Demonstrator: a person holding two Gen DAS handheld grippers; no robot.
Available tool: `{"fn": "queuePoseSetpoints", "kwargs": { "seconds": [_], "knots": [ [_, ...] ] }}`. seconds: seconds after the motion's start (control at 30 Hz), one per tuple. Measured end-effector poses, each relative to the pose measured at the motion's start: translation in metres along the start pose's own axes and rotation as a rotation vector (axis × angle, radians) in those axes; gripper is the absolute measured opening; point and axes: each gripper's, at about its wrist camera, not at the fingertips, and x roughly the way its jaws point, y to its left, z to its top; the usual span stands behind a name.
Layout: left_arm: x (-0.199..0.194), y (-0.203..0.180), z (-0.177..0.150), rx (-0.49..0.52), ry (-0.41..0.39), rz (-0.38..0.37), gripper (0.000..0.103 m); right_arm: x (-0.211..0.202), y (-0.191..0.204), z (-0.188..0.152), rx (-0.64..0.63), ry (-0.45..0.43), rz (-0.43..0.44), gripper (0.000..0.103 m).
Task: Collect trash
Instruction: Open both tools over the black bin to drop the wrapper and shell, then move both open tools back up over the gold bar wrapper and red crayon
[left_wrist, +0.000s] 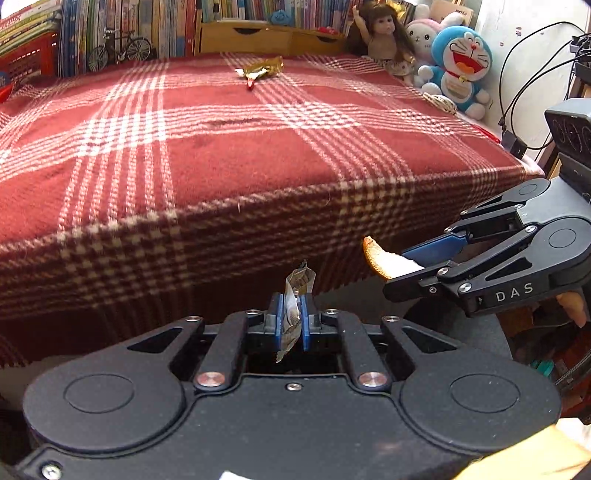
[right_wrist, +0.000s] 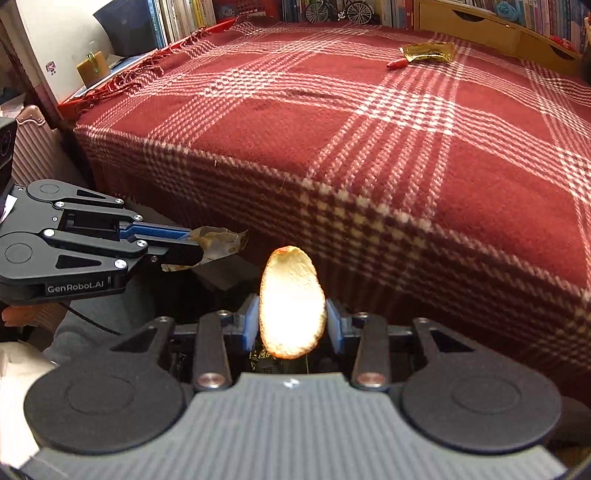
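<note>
1. Gripping a crumpled wrapper scrap (left_wrist: 295, 310) edge-on, the left gripper (left_wrist: 291, 321) is clenched on thin foil only; the scrap could be lost if it slides out between the blue pads.
2. An orange peel (right_wrist: 291, 302) is clamped across its width by the right gripper (right_wrist: 291, 321), its jaws partly apart around it. The curved, springy peel could be flicked out if the squeeze is eased or it is knocked.
3. Both pieces are carried off the near edge of the plaid blanket (left_wrist: 221, 155), the two grippers near each other; the loads could be dislodged by a collision.
4. No bin is seen, so a drop could be misplaced.
5. A gold wrapper (left_wrist: 264, 67) and a small red piece (right_wrist: 397, 63) remain uncollected far across the bed and could be overlooked.
</note>
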Motion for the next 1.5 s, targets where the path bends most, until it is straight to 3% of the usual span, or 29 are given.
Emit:
{"fn": "queuePoseSetpoints", "kwargs": {
  "seconds": [0.4,0.63,0.87,1.03,1.3,1.5],
  "knots": [
    [0.009,0.001,0.0,-0.006,0.031,0.007,0.015,0.008,-0.002,0.002,0.0,0.017,0.007,0.049],
    [0.008,-0.002,0.0,0.012,0.019,0.008,0.039,0.007,-0.002,0.004,0.0,0.014,0.007,0.056],
    [0.003,-0.001,0.003,0.012,0.008,0.005,0.042,0.003,-0.003,0.007,0.0,0.0,0.011,0.058],
    [-0.013,-0.002,0.014,0.034,-0.038,-0.012,0.043,-0.006,-0.003,0.009,-0.013,-0.033,0.039,0.058],
    [-0.044,0.001,0.061,0.069,-0.192,-0.032,0.053,-0.037,-0.01,0.028,-0.015,-0.159,0.083,0.065],
    [-0.032,0.008,0.099,0.074,-0.266,0.05,0.061,-0.048,-0.024,0.047,0.009,-0.24,-0.016,0.067]
  ]
}}
